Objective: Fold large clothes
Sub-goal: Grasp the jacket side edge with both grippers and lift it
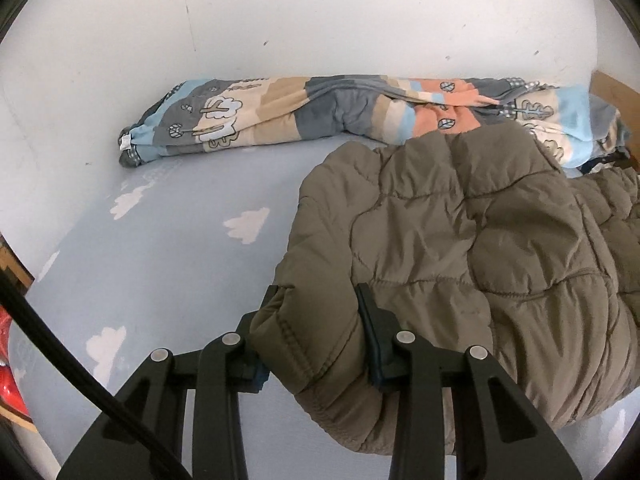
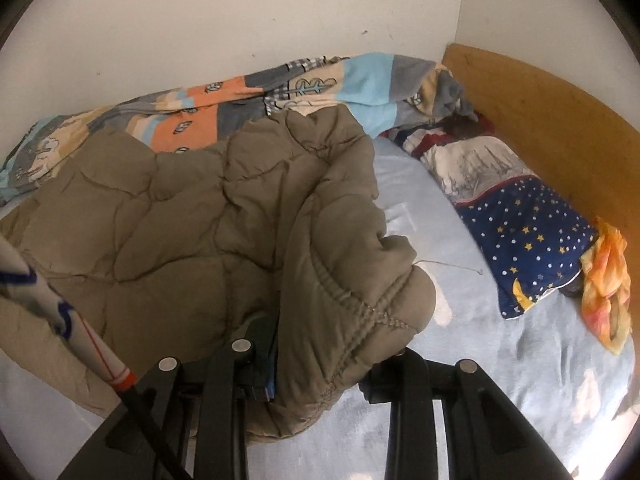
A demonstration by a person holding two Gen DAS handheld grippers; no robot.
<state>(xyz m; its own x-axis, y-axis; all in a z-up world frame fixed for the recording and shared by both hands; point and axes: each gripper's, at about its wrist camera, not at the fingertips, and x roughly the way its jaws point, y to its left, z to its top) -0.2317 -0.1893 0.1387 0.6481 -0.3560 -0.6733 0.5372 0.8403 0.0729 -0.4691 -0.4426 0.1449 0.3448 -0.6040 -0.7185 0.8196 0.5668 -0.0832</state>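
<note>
An olive-brown quilted puffer jacket (image 1: 460,240) lies on a light blue bed sheet (image 1: 168,248). My left gripper (image 1: 318,300) is shut on the jacket's near left edge, with padded fabric bulging between the two black fingers. In the right wrist view the same jacket (image 2: 180,216) is bunched up, and my right gripper (image 2: 324,344) is shut on its near right edge. The fabric drapes over the fingers and hides the right one.
A rolled patterned duvet (image 1: 320,112) lies along the white wall at the back. A star-patterned navy pillow (image 2: 528,240) and an orange cloth (image 2: 604,288) lie by the wooden headboard (image 2: 560,120). A red object (image 1: 8,360) sits at the left bed edge.
</note>
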